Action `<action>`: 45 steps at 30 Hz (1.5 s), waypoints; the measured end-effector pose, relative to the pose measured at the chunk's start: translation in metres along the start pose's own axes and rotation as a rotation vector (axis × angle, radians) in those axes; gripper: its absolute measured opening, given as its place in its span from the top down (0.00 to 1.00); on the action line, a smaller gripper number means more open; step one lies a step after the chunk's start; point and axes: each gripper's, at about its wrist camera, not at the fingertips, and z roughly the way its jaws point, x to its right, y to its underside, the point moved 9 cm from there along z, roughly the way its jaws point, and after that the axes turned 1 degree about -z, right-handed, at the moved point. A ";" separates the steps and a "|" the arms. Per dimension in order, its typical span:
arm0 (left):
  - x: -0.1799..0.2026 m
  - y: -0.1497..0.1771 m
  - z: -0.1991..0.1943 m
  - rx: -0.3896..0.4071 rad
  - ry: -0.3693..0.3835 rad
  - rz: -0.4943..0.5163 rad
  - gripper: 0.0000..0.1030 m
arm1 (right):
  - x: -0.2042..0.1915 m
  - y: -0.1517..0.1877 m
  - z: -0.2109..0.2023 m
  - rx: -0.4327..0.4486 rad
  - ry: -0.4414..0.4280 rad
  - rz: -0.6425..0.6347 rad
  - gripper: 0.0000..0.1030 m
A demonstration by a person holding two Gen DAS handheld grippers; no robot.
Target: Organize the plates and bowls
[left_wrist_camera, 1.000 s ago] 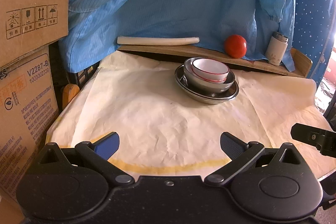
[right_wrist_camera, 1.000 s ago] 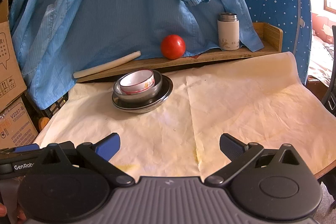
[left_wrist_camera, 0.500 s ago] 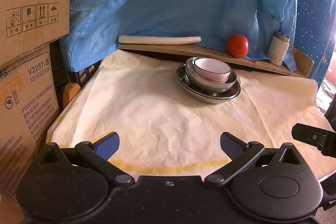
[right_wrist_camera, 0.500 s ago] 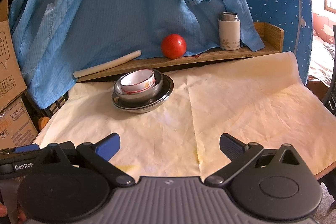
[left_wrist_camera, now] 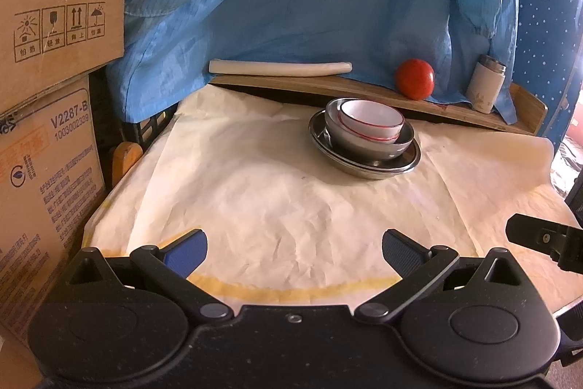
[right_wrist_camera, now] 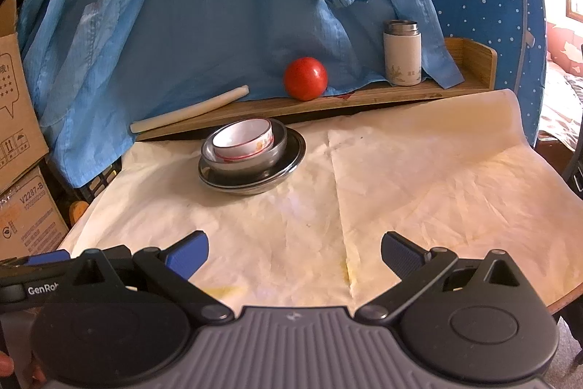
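A white bowl with a red rim sits nested in a steel bowl, which sits on a steel plate at the back of the paper-covered table. My left gripper is open and empty over the table's front edge, well short of the stack. My right gripper is open and empty too, also near the front edge. Part of the right gripper shows at the right of the left wrist view.
A wooden shelf behind the stack bears a red tomato, a white flask and a white rod. Blue cloth hangs behind. Cardboard boxes stand at the left. The table edge falls away at right.
Both grippers stay open. The left wrist view has shifted slightly, so the stack sits a little lower and to the right. The right view is almost unchanged.
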 end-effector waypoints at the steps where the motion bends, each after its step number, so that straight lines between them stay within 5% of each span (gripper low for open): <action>1: 0.000 0.000 0.000 0.000 0.000 -0.001 0.01 | 0.000 0.000 0.000 0.000 0.000 0.000 0.00; 45: -0.005 0.001 0.002 -0.001 -0.007 -0.025 0.01 | 0.001 0.000 0.004 -0.005 0.001 -0.005 0.00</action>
